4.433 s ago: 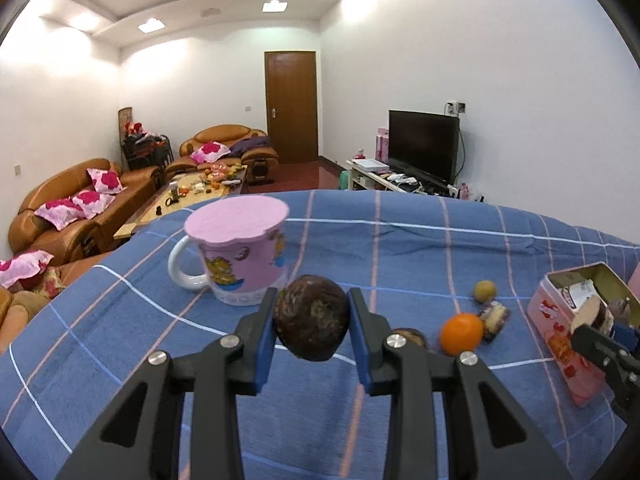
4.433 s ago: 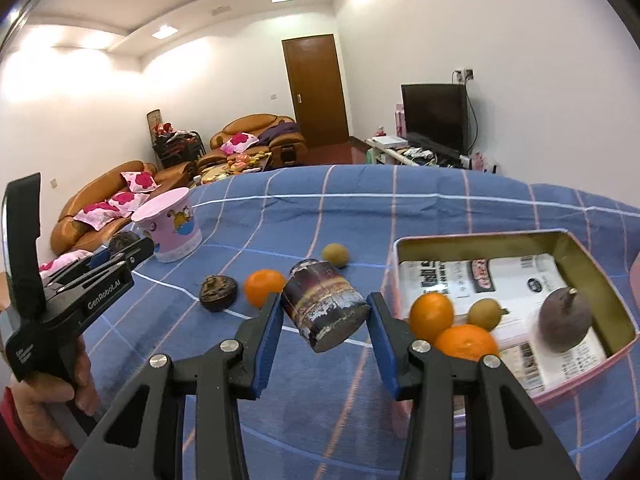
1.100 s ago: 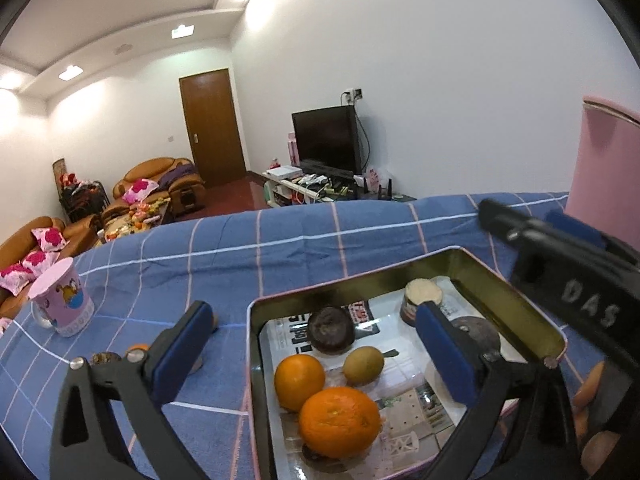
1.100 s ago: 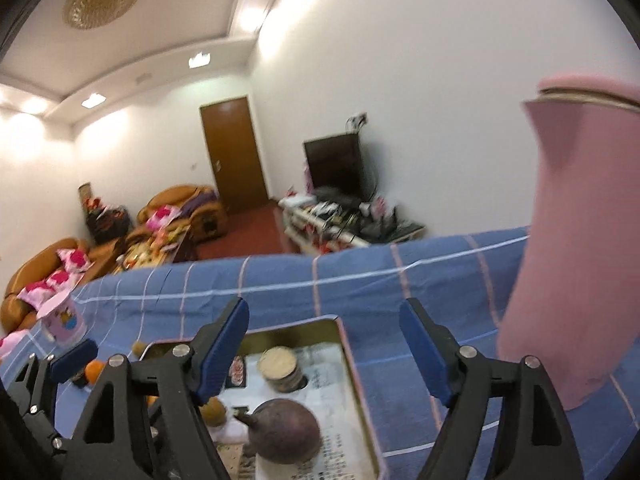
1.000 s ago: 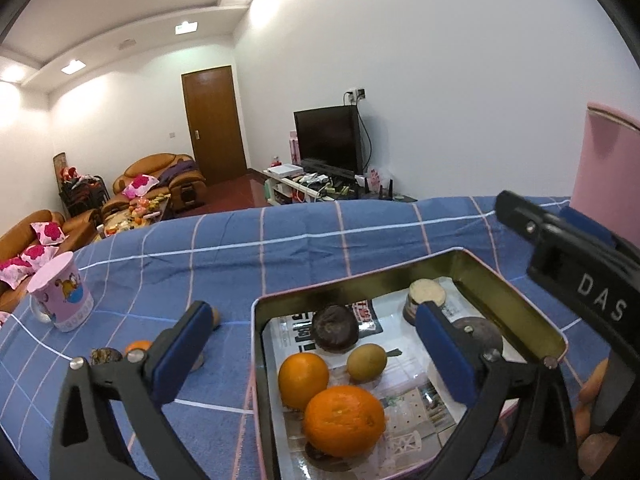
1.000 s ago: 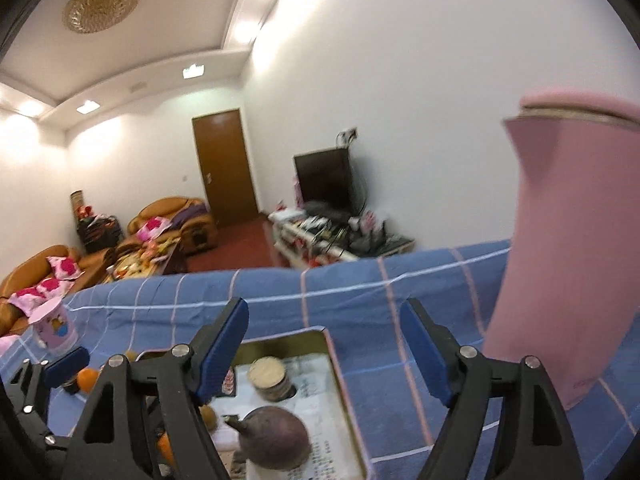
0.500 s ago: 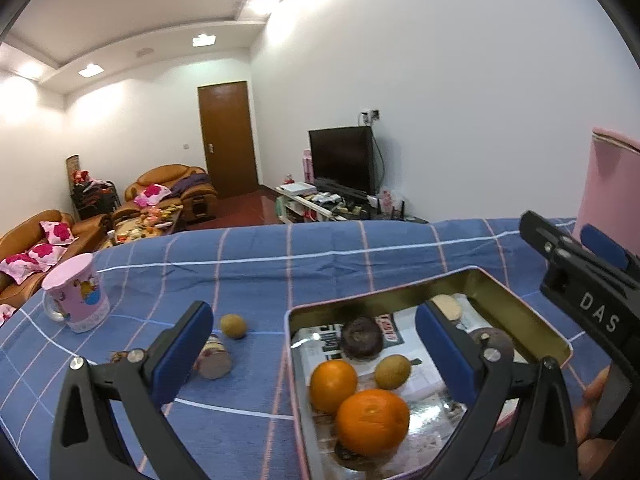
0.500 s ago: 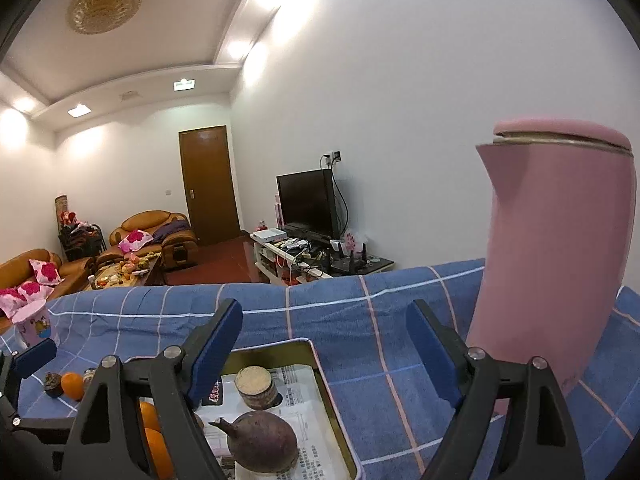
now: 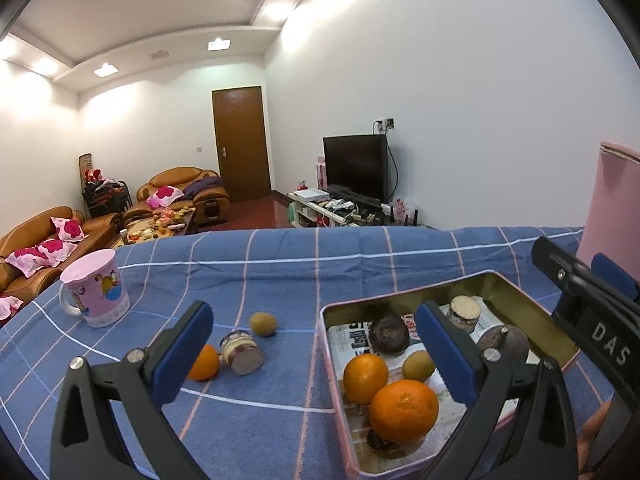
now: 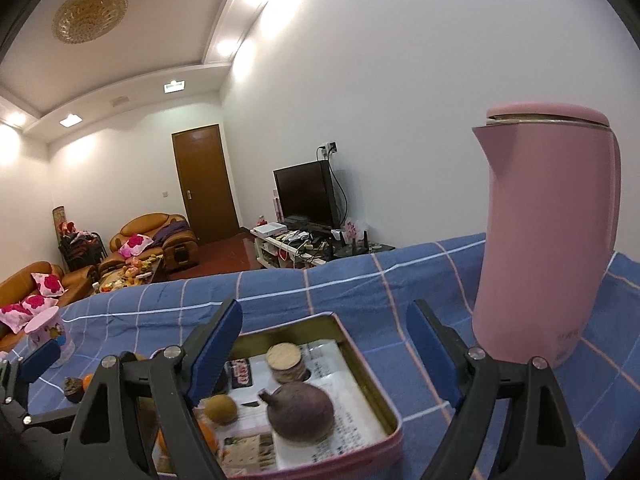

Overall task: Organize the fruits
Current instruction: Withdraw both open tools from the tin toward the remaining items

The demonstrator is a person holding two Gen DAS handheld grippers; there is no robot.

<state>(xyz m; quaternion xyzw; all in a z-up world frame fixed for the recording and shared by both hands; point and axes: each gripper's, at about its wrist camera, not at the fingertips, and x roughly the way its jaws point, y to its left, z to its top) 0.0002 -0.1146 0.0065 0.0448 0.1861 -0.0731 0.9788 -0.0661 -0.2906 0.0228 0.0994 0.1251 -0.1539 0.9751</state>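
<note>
Your left gripper (image 9: 312, 344) hangs above the blue checked cloth (image 9: 360, 264) with its jaws wide and nothing between the pads. Your right gripper (image 10: 324, 348) is the same: jaws spread wide, empty, poised over the tin (image 10: 360, 364).

The tin sits on the cloth toward the tabletop's right side, lined with printed paper. In the left wrist view it holds a large orange (image 9: 403, 410) nearest you, a smaller orange (image 9: 365, 373) just beside it, a green-brown round fruit (image 9: 418, 366) behind them, and a dark round fruit (image 9: 389, 335) farther back. A small jar (image 9: 464, 314) stands upright near the tin's far wall. A dark purple fruit with a stem (image 10: 301, 411) lies toward the tin's right side.

Outside the tin, on the cloth to its left, three things lie loose: an orange (image 9: 205, 363) partly hidden behind your left gripper's left pad, a small jar on its side (image 9: 241, 352) just beside that orange, and a green-brown fruit (image 9: 263, 324) a little farther back. In the right wrist view another dark fruit (image 10: 73, 389) shows beside an orange near the left edge.

A pink mug (image 9: 96, 294) stands upright well to the left. A tall pink kettle (image 10: 548, 236) stands upright beyond the tin's right side, near the tabletop's far right.
</note>
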